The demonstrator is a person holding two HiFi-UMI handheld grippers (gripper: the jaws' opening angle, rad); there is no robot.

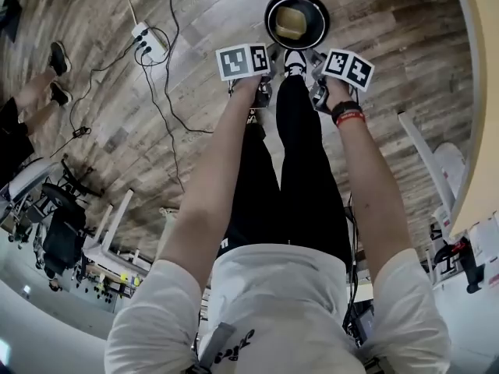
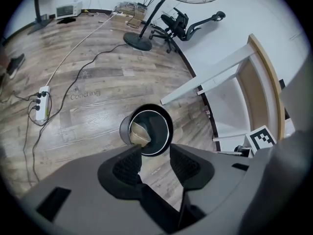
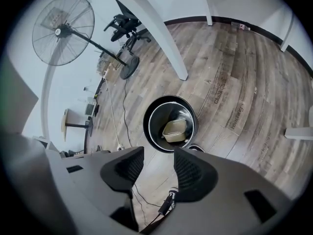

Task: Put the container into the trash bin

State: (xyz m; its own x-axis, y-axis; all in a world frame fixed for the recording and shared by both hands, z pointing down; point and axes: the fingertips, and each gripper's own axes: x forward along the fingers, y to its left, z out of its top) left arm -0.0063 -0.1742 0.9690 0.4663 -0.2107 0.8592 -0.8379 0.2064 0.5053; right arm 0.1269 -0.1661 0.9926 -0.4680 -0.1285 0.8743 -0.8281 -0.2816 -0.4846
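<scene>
A round black trash bin stands on the wood floor just beyond my feet. A beige plastic container lies inside it. In the left gripper view the bin is tilted in the picture, with the container showing through its mouth. The right gripper view looks straight down into the bin at the container. My left gripper and right gripper hang side by side above the bin's near edge. Both the left gripper and the right gripper stand open with nothing between the pads.
A white power strip with black cables lies on the floor left of the bin. My own shoe is next to the bin. A white table stands at the right; a fan stand and office chair are farther off.
</scene>
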